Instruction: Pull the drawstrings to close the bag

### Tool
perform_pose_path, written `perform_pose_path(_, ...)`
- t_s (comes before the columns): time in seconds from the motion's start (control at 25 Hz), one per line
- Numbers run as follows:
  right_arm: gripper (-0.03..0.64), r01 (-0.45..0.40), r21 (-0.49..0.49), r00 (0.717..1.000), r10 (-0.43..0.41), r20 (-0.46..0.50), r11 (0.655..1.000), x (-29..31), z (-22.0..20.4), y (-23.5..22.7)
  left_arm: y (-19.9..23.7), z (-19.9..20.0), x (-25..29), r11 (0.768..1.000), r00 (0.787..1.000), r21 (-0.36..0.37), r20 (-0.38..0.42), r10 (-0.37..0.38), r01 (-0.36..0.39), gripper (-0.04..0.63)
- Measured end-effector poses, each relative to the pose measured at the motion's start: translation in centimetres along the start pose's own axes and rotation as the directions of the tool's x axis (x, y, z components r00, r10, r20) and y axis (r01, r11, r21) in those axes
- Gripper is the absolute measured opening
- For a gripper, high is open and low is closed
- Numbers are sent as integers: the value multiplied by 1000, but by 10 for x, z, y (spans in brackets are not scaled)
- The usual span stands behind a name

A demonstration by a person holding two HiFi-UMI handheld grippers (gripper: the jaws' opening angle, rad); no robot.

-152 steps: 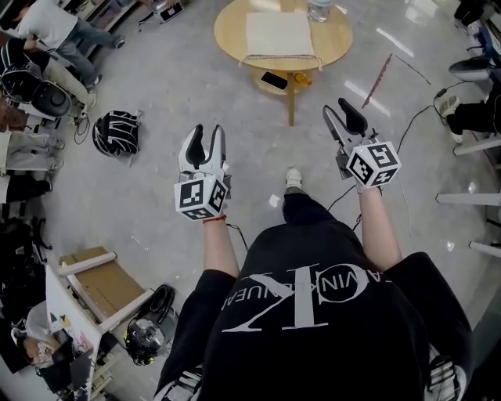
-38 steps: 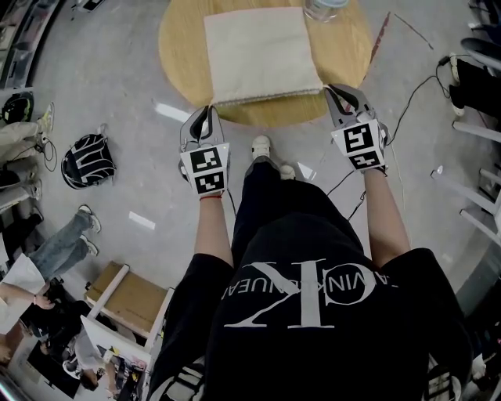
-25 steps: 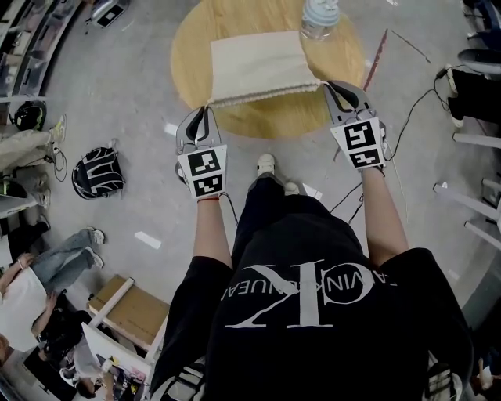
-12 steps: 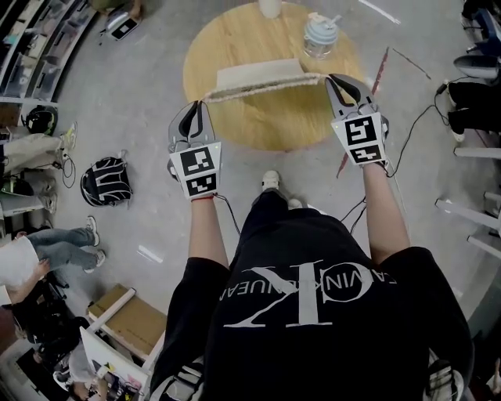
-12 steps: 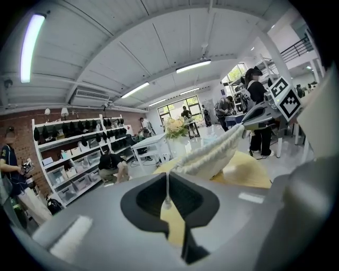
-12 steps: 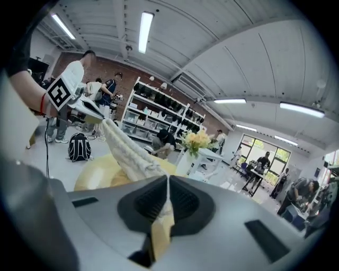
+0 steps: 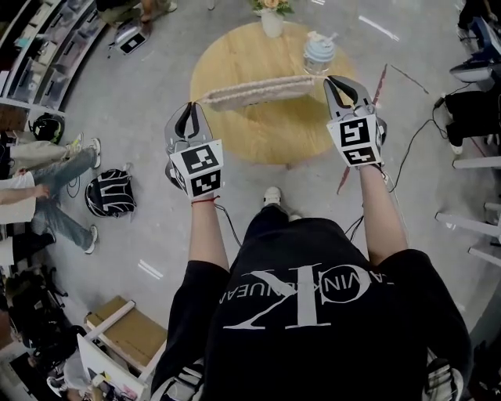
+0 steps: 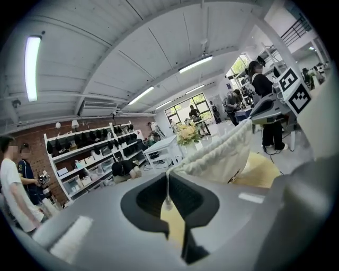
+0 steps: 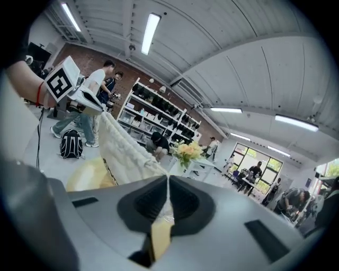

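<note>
A cream cloth bag (image 7: 258, 88) hangs stretched between my two grippers above the round wooden table (image 7: 258, 137); its gathered top edge runs from one to the other. My left gripper (image 7: 192, 108) is shut on the drawstring at the bag's left end. In the left gripper view the thin cord (image 8: 168, 191) runs down between the closed jaws of the left gripper (image 8: 167, 177), and the bag (image 8: 222, 156) hangs to the right. My right gripper (image 7: 337, 81) is shut on the drawstring at the right end. The right gripper view shows the right gripper (image 9: 168, 182) pinching the cord, with the bag (image 9: 119, 143) at left.
A lidded drink cup (image 7: 317, 53) and a vase of flowers (image 7: 271, 16) stand at the far side of the table. A black backpack (image 7: 109, 194) lies on the floor at left, a cardboard box (image 7: 125, 329) at lower left. People stand along the left edge.
Both grippers have risen with the drawstrings in them. The bag, which lay flat on the table, has come up off it and now hangs edge-on between them.
</note>
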State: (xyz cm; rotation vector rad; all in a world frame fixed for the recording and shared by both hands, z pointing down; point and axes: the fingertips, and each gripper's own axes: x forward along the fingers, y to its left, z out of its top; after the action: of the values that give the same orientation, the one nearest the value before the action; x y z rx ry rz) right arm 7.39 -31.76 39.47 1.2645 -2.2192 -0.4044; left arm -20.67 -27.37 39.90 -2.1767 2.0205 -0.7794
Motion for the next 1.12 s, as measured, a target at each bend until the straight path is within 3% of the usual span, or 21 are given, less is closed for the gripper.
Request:
perform_pose_path(0.32,21,48,8,998,-48,37,999,-7,24,-19,16,26,-8,999,998,-30,60,30,-28,23)
perform_pose_path(0.48,21,70,31,995,-72,70,997,-11,37,-30,24,49,-14,999,992,-9,118,47,-47,23)
perform_pose_path(0.76,21,136,34,980,-139,145,990,-23,65,-54,41,87,-28,995,966,2,238,99,-102,21)
perform_pose_path(1.12,21,231,1,960,-228,162,973,-30,83,-81,59,112,-26,986,945,26,290,149,-163,21)
